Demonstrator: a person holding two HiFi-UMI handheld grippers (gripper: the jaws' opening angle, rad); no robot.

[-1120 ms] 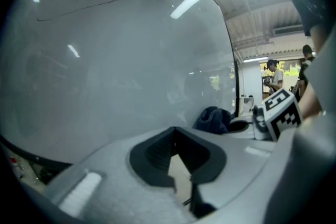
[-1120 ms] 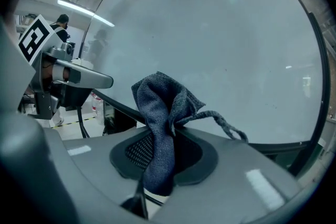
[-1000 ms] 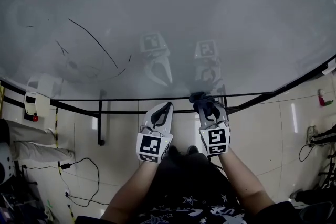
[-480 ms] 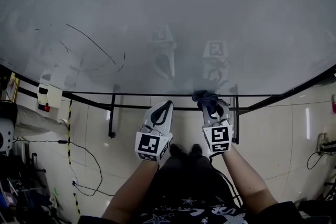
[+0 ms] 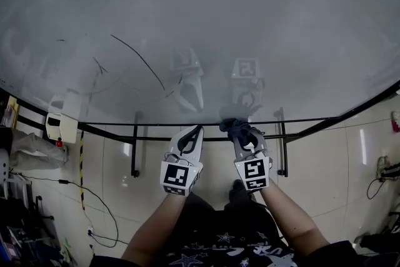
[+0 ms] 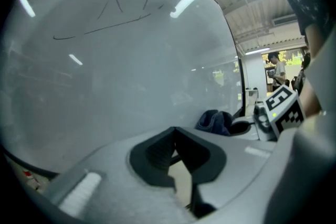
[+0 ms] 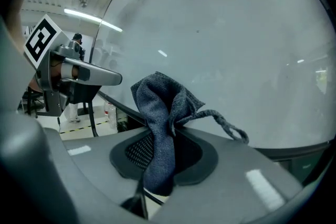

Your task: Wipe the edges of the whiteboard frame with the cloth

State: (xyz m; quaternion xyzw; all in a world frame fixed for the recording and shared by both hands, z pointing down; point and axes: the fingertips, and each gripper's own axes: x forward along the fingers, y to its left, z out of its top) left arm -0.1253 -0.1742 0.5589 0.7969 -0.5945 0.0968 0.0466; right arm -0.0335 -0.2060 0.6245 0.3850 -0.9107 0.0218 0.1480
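Both bare forearms reach forward side by side toward the frame [image 5: 150,124], the left forearm [image 5: 153,225] angled inward and the right forearm [image 5: 289,222] likewise, each hand wrapped round its gripper with the marker cube facing up. The left gripper [image 5: 199,129] [image 6: 175,131] stops just short of the frame, jaws closed tip to tip with nothing between them. The right gripper [image 5: 246,132] [image 7: 163,134] sits just beside it, its tips at the frame, jaws clamped on the cloth [image 5: 235,125] [image 7: 160,113], which bunches out past the tips against the frame.
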